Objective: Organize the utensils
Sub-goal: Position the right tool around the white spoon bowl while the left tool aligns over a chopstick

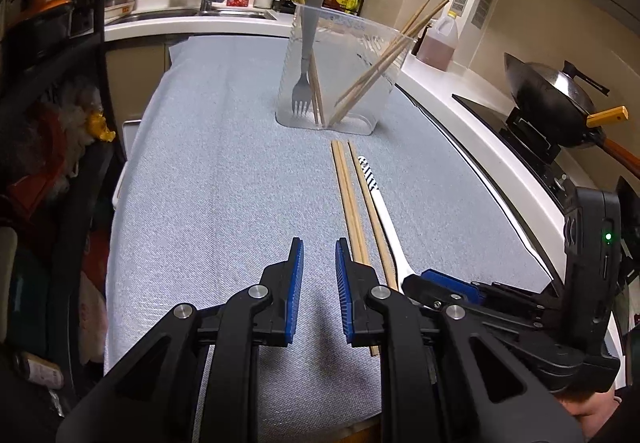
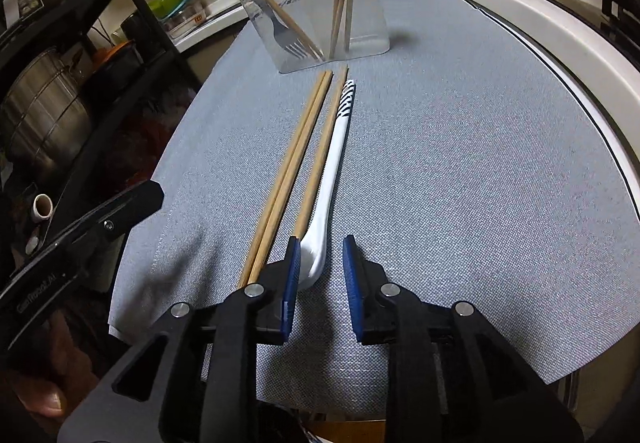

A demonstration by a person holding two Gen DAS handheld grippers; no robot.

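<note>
Tools first. Right tool (image 2: pixel 321 267) stood with its blue pads apart and nothing pressed between them, pitched down at the grey table (image 2: pixel 460 183). White spoon (image 2: pixel 320 211) lay partly in that gap, bowl end touching or just beside the left pad, none of it gripped. Spoon's long axis ran straight ahead of the tool, patterned handle tip pointing at the clear container (image 2: pixel 312 3).

Left tool (image 1: pixel 319 267) also held nothing, pads only narrowly apart, on the spoon's far side beyond the three loose chopsticks (image 1: pixel 352 203), which lay parallel to the spoon and touching or just beside it.

Judgement: right tool was nearer the spoon and lined up with its length, so closing would likely catch the bowl end. Container already held a grey fork (image 1: pixel 305 63) and more chopsticks.
</note>
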